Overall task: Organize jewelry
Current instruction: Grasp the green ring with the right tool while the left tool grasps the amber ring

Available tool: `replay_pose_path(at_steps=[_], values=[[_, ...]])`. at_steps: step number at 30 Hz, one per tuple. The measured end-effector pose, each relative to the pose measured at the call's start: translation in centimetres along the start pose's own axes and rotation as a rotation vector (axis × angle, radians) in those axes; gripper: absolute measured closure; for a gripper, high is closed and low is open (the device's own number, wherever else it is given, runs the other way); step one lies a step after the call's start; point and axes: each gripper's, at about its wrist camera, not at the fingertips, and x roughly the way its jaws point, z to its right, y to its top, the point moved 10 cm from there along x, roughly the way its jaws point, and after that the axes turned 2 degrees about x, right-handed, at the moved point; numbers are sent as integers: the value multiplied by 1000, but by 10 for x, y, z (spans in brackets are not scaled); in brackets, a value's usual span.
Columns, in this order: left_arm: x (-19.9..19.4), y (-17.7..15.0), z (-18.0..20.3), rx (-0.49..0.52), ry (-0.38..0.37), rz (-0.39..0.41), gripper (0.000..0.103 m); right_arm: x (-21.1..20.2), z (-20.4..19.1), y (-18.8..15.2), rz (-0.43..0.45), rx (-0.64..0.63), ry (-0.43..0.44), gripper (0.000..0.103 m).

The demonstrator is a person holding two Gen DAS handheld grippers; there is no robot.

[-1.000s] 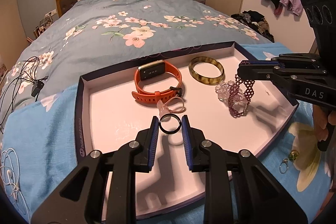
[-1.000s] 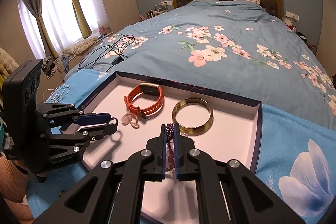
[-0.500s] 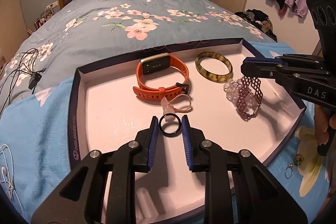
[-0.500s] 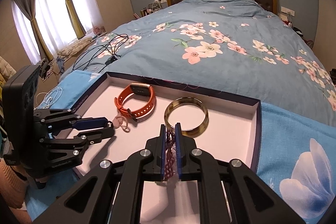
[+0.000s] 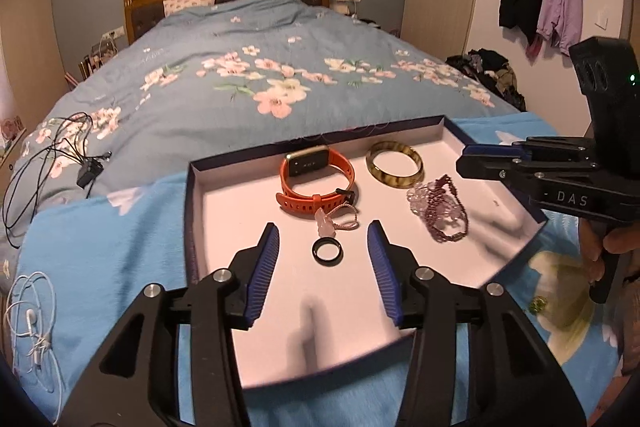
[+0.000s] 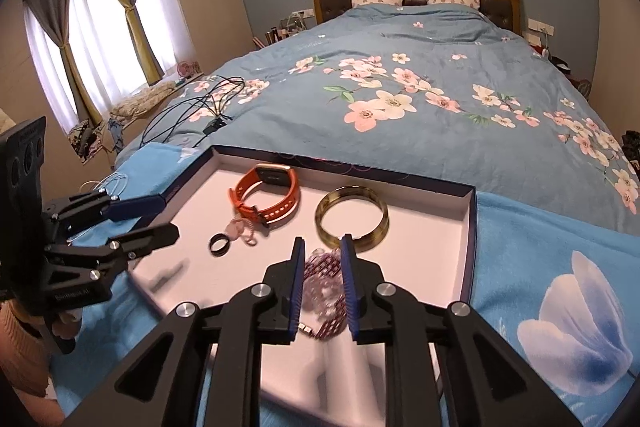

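Black ring (image 5: 327,251) now lies released on the tray (image 5: 240,211) floor, left claw (image 5: 323,263) spread wide around it. Beaded bracelets (image 6: 326,287) likewise dropped; right claw (image 6: 321,289) has parted. Both placements look complete. The tray also holds an orange watch (image 5: 316,181), bangle (image 5: 395,165) and pink charm (image 5: 326,225).

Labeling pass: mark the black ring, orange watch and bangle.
black ring (image 5: 327,251), left wrist view, on its near band.
orange watch (image 5: 308,163), left wrist view, on its face.
bangle (image 6: 351,216), right wrist view, on its near rim.

Black ring (image 5: 327,251) flat in tray (image 5: 224,195)
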Motion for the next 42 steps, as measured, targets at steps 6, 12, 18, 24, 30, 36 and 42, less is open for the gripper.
replay_pose_path(at_steps=[6,12,18,24,30,36,42], values=[[-40,-13,0,-47,-69,35,54,-27,-14,-13,19,-34,26,81],[-66,-40,14,-15,-103,34,52,-55,-29,-44,6,-82,43,76],[-72,-67,27,25,-102,9,51,-63,-34,-78,-42,-103,24,76],[-74,-93,37,35,-113,-22,50,-63,-29,-112,-83,-77,-5,75],[-83,-114,52,89,-134,-47,47,-64,-23,-132,-114,-61,-23,73],[-81,-133,66,138,-141,-96,50,-63,-23,-137,-119,-66,-28,68],[-67,-140,68,120,-157,-150,61,-59,-25,-136,-130,-73,-37,68]])
